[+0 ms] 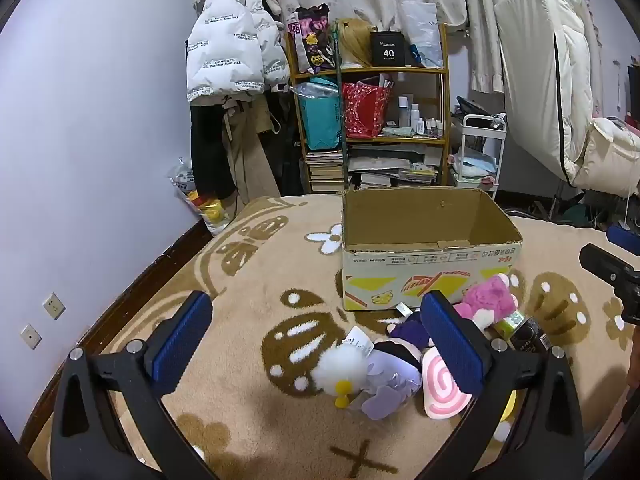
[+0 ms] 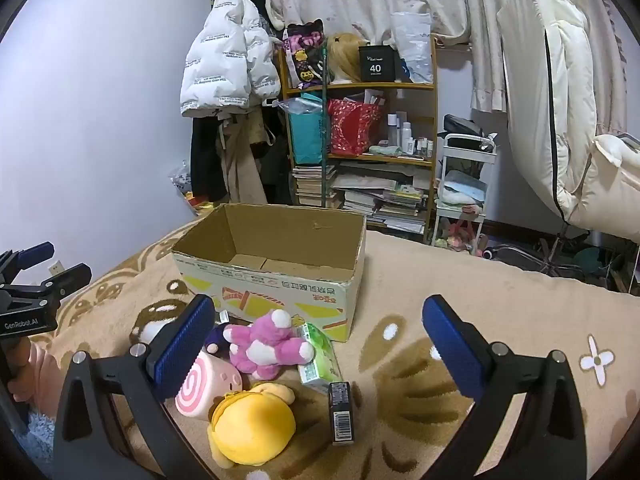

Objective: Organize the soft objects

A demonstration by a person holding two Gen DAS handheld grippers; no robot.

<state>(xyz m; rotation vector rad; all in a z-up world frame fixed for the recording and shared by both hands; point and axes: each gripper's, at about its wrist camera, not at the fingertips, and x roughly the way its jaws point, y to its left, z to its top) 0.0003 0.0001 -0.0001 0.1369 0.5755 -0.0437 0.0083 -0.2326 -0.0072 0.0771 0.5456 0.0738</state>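
Observation:
An open, empty cardboard box [image 1: 430,276] [image 2: 280,292] stands on a beige patterned blanket [image 1: 256,320]. In front of it lie soft toys: a pink plush [image 1: 486,298] [image 2: 266,344], a pink swirl-roll plush [image 1: 442,390] [image 2: 206,384], a white and lilac plush [image 1: 360,372], a dark purple plush [image 1: 408,332] and a yellow plush [image 2: 254,426]. My left gripper [image 1: 316,336] hovers open above the white and lilac plush. My right gripper [image 2: 320,340] is open above the toy pile, holding nothing.
A green tissue pack [image 2: 320,356] and a small black box [image 2: 341,414] lie among the toys. A wooden shelf [image 1: 372,120] full of bags and books, hanging coats [image 1: 232,52] and a white cart [image 1: 478,152] stand behind the bed. The wall [image 1: 100,140] runs along the left.

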